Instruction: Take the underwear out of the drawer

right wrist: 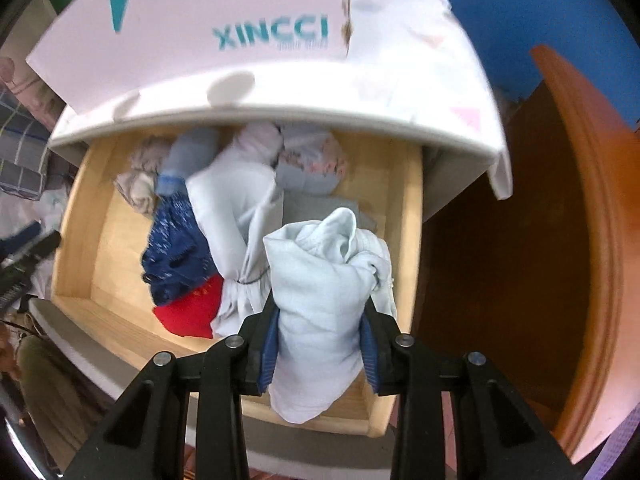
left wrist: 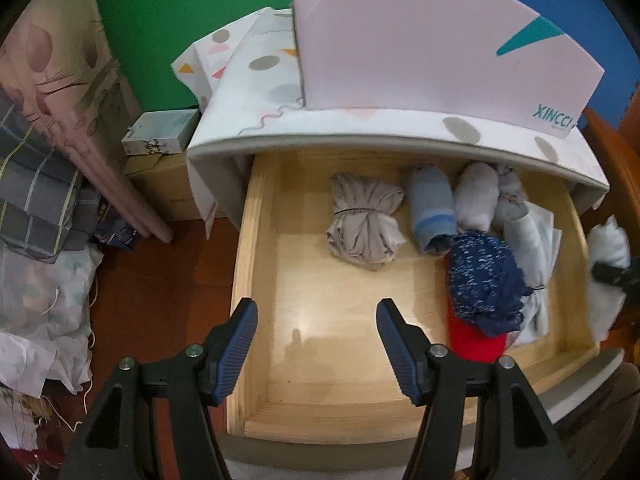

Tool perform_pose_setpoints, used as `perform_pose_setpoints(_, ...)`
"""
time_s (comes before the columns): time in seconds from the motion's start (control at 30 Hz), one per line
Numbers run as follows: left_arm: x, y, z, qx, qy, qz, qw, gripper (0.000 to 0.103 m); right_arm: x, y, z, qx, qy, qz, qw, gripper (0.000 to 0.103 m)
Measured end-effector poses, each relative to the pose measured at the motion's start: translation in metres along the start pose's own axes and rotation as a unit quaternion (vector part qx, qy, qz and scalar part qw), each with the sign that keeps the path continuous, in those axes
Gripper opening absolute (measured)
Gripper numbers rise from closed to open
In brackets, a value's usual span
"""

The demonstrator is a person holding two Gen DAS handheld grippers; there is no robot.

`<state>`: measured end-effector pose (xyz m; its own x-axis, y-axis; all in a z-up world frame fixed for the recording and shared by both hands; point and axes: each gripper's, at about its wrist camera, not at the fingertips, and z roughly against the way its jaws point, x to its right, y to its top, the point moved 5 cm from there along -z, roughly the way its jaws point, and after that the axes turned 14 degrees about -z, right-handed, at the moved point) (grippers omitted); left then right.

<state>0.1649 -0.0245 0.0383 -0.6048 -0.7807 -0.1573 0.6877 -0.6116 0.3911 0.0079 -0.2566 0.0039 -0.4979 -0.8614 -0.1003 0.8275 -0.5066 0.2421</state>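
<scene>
Right wrist view: the right gripper [right wrist: 320,344] clamps a pale blue underwear roll [right wrist: 324,304], its long axis running along the fingers, above the drawer [right wrist: 412,216]. The left gripper [left wrist: 318,348] hangs open and empty.

A home bedroom: an open wooden drawer [left wrist: 256,240] of rolled clothing, folded bedding [left wrist: 36,196] nearby.

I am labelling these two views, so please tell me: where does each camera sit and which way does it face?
Left wrist: on the open left gripper, looking steeply down into the pale wooden drawer.
Right wrist: on the right gripper, shut on a pale blue cloth bundle, facing down.
Shared: drawer, dark blue lace garment, white XINCCI box.
</scene>
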Motion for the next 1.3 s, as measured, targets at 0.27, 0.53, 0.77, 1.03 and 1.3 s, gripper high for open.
perform_pose_setpoints(0.27, -0.01, -0.021, -0.02, -0.017, 0.026, 0.002, 0.9995, 0.063, -0.013, 0.027, 0.069, 0.05, 0.012, 0.004, 0.999, 0.032)
perform_pose_setpoints(0.53, -0.021, -0.03, -0.019, 0.008, 0.038, 0.003, 0.9992, 0.063, -0.047, 0.089, 0.14, 0.126, 0.027, 0.017, 0.992, 0.032)
perform_pose_setpoints(0.77, -0.025, -0.033, -0.016, 0.017, 0.05, 0.003, 0.9986, 0.063, -0.086, 0.164, 0.17, 0.181, 0.016, 0.028, 0.983, 0.032)
perform_pose_setpoints(1.03, -0.037, -0.033, -0.017, 0.019, 0.054, 0.027, 0.998, 0.063, -0.116, 0.215, 0.112, 0.153, -0.029, 0.025, 0.988, 0.032)
perform_pose_setpoints(1.3, -0.043, -0.036, -0.028, 0.003, 0.046, 0.04, 0.9982, 0.063, -0.12, 0.203, 0.055, 0.089, -0.037, 0.022, 0.995, 0.035)
